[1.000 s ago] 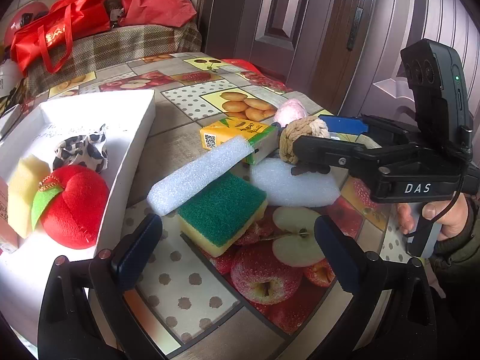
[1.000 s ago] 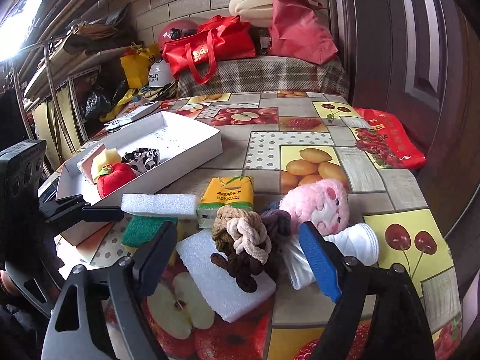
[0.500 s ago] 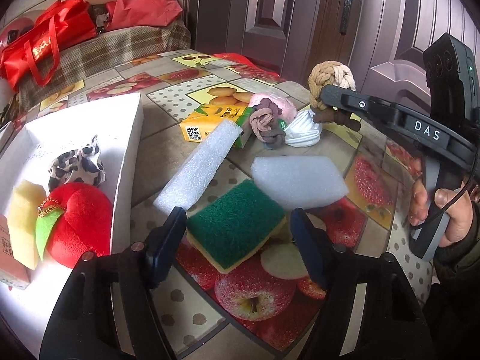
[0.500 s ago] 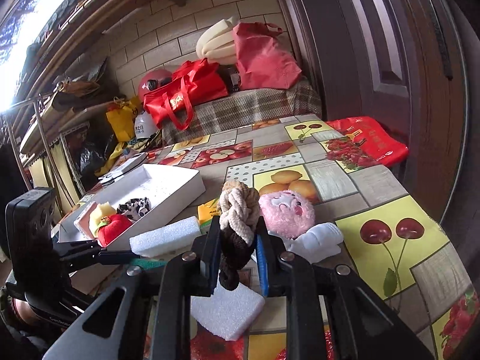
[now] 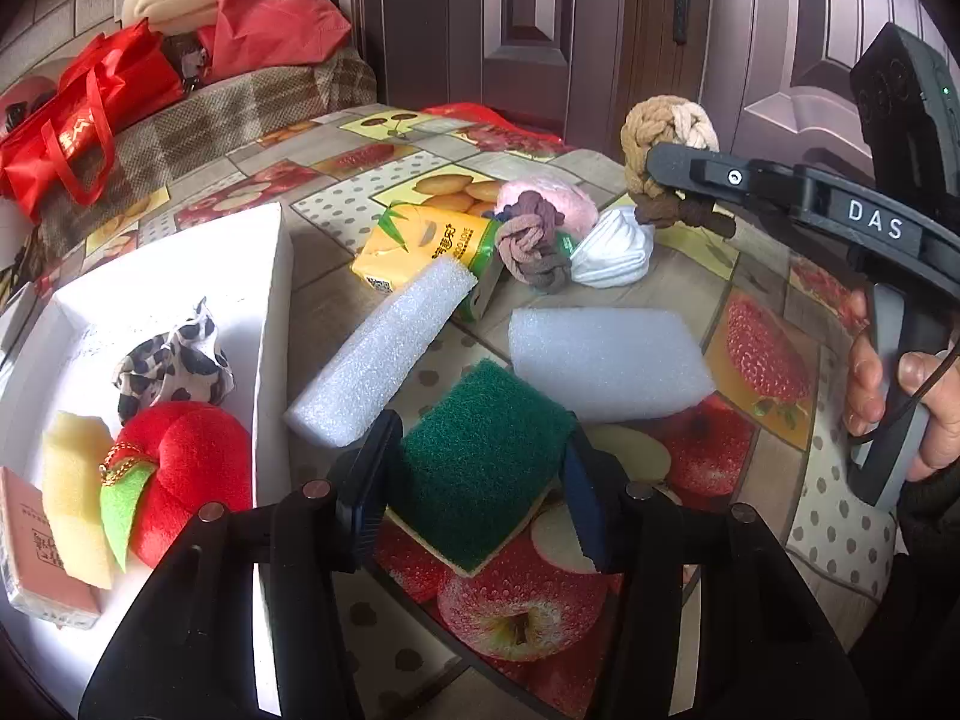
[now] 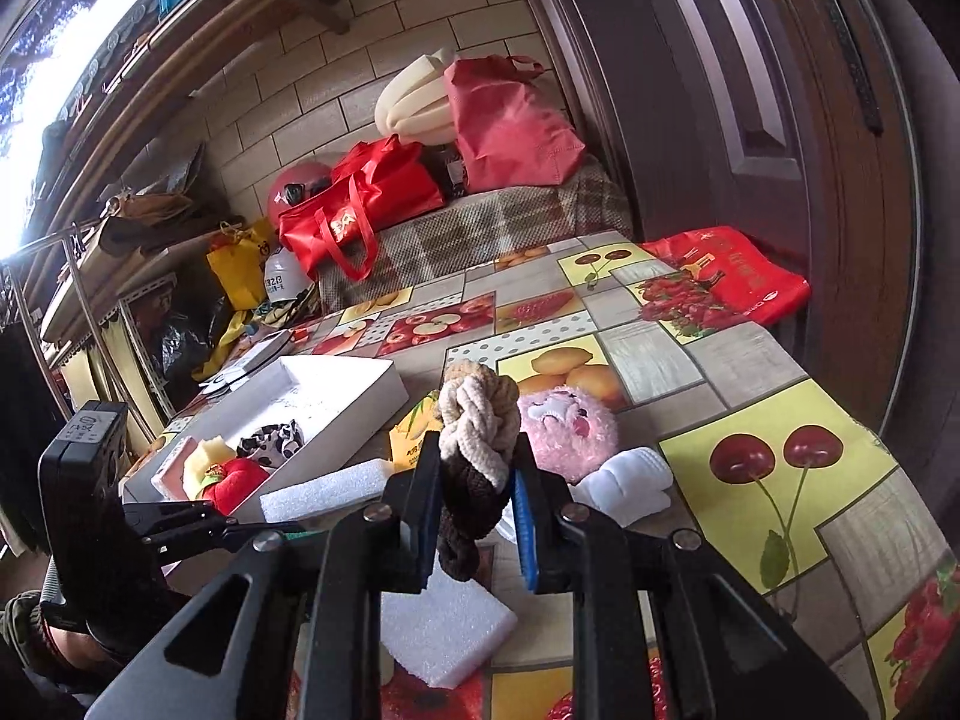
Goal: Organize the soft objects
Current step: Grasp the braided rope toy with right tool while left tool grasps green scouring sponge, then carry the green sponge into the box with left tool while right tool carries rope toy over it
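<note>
My left gripper is shut on the green scouring sponge, low over the fruit-print table. My right gripper is shut on a tan, cream and brown knotted rope ball and holds it up above the table; it also shows at the right of the left wrist view. The white box at the left holds a red plush apple, a yellow sponge, a spotted scrunchie and a pink pack.
On the table lie a long white foam bar, a flat white foam block, a yellow tissue pack, a mauve knotted rope, a pink plush and a white cloth. Red bags sit behind.
My left gripper moved forward and closed on the green sponge. My right gripper closed on the rope ball and lifted it off the table.
</note>
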`<state>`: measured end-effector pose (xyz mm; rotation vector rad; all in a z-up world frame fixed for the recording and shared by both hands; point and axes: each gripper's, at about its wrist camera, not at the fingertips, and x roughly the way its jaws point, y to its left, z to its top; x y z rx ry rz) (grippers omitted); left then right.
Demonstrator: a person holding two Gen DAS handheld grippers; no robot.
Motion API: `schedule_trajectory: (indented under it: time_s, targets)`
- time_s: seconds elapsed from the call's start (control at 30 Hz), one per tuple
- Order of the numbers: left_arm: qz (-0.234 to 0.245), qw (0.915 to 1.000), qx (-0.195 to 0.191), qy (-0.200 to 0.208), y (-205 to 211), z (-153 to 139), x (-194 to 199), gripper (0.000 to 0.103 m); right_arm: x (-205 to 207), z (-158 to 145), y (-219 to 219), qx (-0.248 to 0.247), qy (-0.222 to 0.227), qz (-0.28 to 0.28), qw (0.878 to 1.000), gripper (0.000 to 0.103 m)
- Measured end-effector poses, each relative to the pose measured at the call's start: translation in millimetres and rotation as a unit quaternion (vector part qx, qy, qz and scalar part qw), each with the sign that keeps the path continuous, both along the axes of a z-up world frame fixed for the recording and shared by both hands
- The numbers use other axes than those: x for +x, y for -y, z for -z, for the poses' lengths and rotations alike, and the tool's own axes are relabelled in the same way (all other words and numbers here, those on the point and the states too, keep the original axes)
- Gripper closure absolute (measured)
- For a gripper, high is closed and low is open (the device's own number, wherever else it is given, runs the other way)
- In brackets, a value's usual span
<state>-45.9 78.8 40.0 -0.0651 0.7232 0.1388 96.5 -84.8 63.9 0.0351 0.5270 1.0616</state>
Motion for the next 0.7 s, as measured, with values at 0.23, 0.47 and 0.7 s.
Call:
schedule_trajectory:
  time_s: [0.23, 0.47, 0.7]
  targets:
    - [0.032, 0.9916, -0.015, 0.124, 10, -28, -35, 0.052, 1, -5, 11, 0.029, 0.004, 0.018, 0.999, 0.083]
    - [-0.019, 0.9894, 0.013, 0.143, 5, -34, -58, 0.052, -13, -9, 18, 0.053, 0.011, 0.004, 0.999, 0.083]
    - [-0.105, 0.9805, 0.024, 0.164, -23, -34, -81, 0.052, -27, -10, 11, 0.049, 0.022, -0.010, 0.998, 0.083]
